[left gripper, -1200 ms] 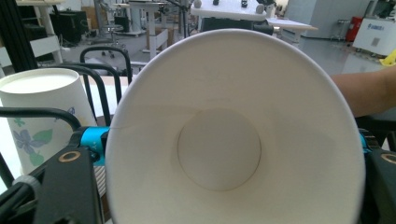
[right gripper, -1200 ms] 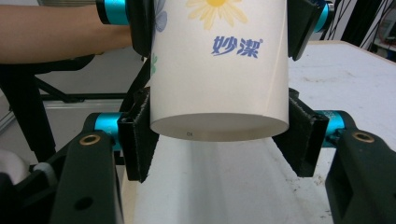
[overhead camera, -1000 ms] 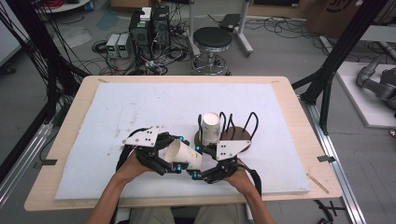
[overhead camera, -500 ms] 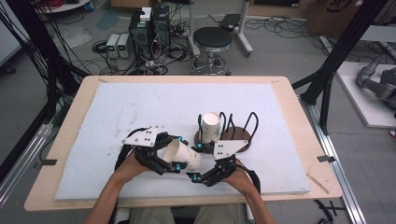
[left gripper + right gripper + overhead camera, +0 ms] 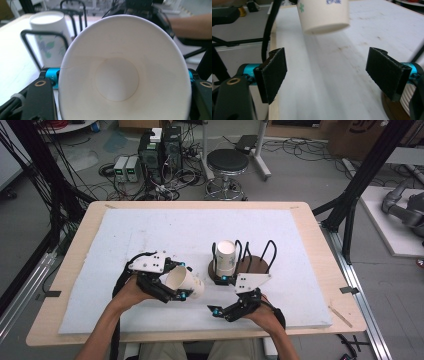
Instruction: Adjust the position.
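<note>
1. Tongs first: your left gripper (image 5: 176,290) is clamped on a white paper cup (image 5: 184,282), held on its side above the white foam mat (image 5: 150,235) with its mouth facing back toward your hand. Your right gripper (image 5: 220,310) has its jaws spread wide with nothing between them, low over the mat's near edge.
2. The target looks to be the round dark wooden cup rack with black wire hoops (image 5: 260,262), just right of centre. One upright white paper cup with a leaf print (image 5: 225,257) already stands in its left bay, so I judge the free bays to the right are where your cup belongs.
3. Before you move, turn the left wrist so the cup's base points down. The left gripper view looks straight into the cup, so at present it lies sideways.
4. Keep the squeeze light. That view shows the rim pressed slightly oval, and thin paper will crease if you grip harder.
5. Bring the cup in from above, between the hoops, clear of the standing cup.
6. Hold the right gripper back, or steady the rack's base with it if the rack shifts.
</note>
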`<control>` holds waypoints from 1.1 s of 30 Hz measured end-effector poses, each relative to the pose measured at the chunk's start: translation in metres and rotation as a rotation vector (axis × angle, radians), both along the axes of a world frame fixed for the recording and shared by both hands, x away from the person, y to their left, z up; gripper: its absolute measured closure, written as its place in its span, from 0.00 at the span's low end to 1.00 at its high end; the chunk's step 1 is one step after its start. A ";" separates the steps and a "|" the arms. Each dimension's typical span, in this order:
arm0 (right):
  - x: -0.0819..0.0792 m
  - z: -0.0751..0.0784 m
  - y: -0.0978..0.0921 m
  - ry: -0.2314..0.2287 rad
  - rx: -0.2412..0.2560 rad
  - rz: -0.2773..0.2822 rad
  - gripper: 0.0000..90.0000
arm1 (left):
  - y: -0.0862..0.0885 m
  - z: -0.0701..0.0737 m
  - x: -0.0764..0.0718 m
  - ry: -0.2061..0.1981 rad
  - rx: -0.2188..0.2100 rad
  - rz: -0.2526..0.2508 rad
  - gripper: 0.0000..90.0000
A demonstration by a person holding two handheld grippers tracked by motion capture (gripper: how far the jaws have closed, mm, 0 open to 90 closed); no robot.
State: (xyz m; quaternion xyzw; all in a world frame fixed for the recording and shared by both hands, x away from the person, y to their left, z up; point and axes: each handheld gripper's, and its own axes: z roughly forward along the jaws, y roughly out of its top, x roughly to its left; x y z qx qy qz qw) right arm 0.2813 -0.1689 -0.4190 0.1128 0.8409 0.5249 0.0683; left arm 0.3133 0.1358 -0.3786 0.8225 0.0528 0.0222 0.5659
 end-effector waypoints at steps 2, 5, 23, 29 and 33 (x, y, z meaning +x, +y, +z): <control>-0.001 -0.002 -0.007 0.008 -0.001 -0.034 0.20 | 0.003 0.003 0.003 0.003 0.056 0.018 0.33; -0.001 -0.004 -0.017 0.013 0.000 -0.074 0.20 | 0.008 0.006 0.008 0.009 0.116 0.036 0.33; -0.001 -0.020 -0.070 0.031 -0.039 -0.369 0.20 | 0.004 0.014 0.024 0.021 0.350 0.077 0.33; 0.001 -0.024 -0.090 0.038 -0.047 -0.439 0.20 | 0.002 0.018 0.032 0.019 0.403 0.078 0.33; 0.001 -0.025 -0.100 0.028 -0.048 -0.480 0.20 | 0.002 0.020 0.039 0.029 0.458 0.083 0.33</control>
